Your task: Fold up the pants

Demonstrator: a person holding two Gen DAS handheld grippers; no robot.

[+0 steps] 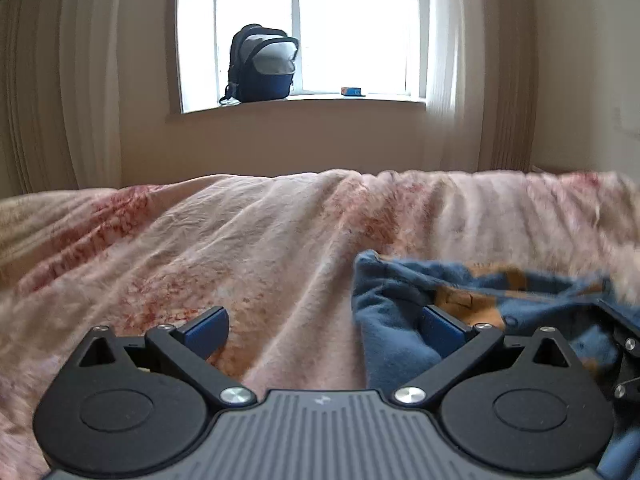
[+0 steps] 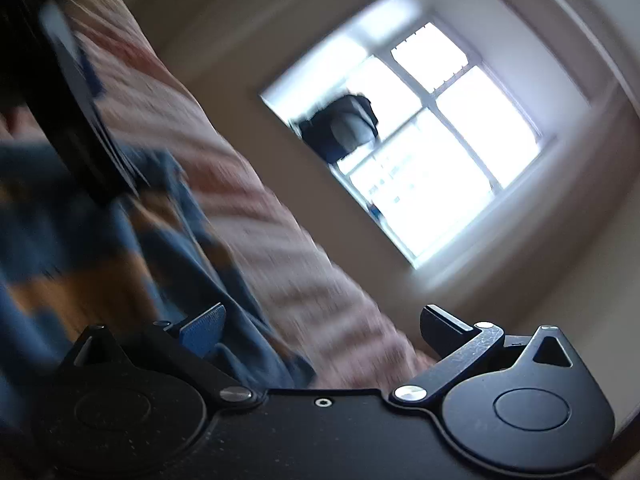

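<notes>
Blue pants [image 1: 392,320] with orange patches lie crumpled on the bed at the lower right of the left wrist view. My left gripper [image 1: 324,330] is open just above the bedcover; its right fingertip [image 1: 440,326] rests against a fold of the pants, while its left one is over bare cover. In the tilted, blurred right wrist view the pants [image 2: 80,240] fill the left side. My right gripper [image 2: 324,326] is open, with the pants' edge beside its left fingertip [image 2: 204,328]. Part of the right gripper's body [image 1: 624,344] shows at the frame's right edge.
A wrinkled pink and red bedcover [image 1: 240,240] spreads over the bed. Beyond it stand a wall and a window, with a dark backpack [image 1: 260,64] and a small blue box [image 1: 351,91] on the sill. Curtains hang on both sides. A dark blurred shape [image 2: 76,120] crosses the upper left.
</notes>
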